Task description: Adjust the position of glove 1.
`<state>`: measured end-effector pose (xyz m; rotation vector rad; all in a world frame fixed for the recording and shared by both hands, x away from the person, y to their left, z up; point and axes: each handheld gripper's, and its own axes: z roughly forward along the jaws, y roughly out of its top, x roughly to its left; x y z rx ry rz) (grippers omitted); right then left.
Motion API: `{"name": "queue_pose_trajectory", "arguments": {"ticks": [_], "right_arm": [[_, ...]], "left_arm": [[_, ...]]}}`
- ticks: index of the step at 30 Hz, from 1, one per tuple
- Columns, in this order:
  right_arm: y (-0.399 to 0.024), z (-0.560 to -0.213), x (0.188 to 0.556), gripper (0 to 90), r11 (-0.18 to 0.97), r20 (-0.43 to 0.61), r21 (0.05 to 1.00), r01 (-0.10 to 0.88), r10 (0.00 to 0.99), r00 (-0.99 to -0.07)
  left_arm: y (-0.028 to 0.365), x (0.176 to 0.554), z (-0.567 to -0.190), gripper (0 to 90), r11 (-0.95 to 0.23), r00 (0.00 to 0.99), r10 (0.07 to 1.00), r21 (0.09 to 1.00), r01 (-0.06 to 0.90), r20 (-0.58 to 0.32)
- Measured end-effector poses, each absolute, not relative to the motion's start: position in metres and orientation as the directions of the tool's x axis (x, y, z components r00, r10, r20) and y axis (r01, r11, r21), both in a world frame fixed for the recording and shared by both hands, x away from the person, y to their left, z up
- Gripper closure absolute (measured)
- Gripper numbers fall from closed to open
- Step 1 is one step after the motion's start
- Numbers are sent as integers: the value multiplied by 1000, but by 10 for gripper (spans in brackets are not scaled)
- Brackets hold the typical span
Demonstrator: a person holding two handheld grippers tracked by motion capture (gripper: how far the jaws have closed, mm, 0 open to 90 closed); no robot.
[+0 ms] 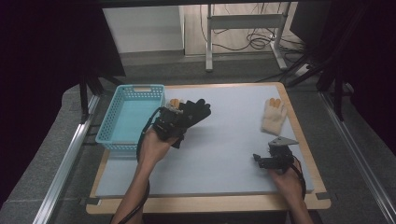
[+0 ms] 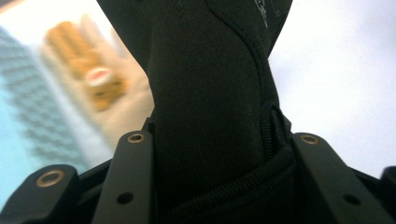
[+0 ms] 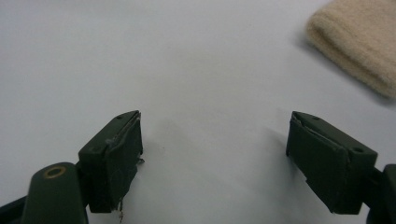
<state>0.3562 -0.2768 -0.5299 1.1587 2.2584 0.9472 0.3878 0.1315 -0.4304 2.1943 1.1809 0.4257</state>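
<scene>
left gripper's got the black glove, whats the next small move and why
Probably carry the black glove leftward over the blue basket before opening. The left gripper is shut on the glove's cuff, holding it just right of the basket's rim, and the basket looks empty. The right gripper rests open on the white mat, short of the cream glove, so it can wait.

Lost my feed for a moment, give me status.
Left gripper shut on black glove, beside blue basket. Right gripper open, empty. Cream glove on mat. Nothing in the way.
</scene>
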Motion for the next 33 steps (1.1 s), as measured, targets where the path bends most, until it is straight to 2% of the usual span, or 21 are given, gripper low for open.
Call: {"name": "queue_pose_trajectory", "arguments": {"ticks": [13, 20, 33], "right_arm": [[-277, -530, 356, 181, 417, -63, 735, 534, 827, -559], [-277, -530, 356, 180, 417, -62, 735, 535, 827, -559], [-277, -530, 356, 180, 416, -61, 734, 536, 827, -559]], "left_arm": [[204, 405, -422, 586, -290, 380, 925, 638, 714, -5], [247, 413, -426, 587, -206, 289, 957, 605, 769, -41], [303, 434, -444, 582, -129, 164, 986, 526, 841, -20]]}}
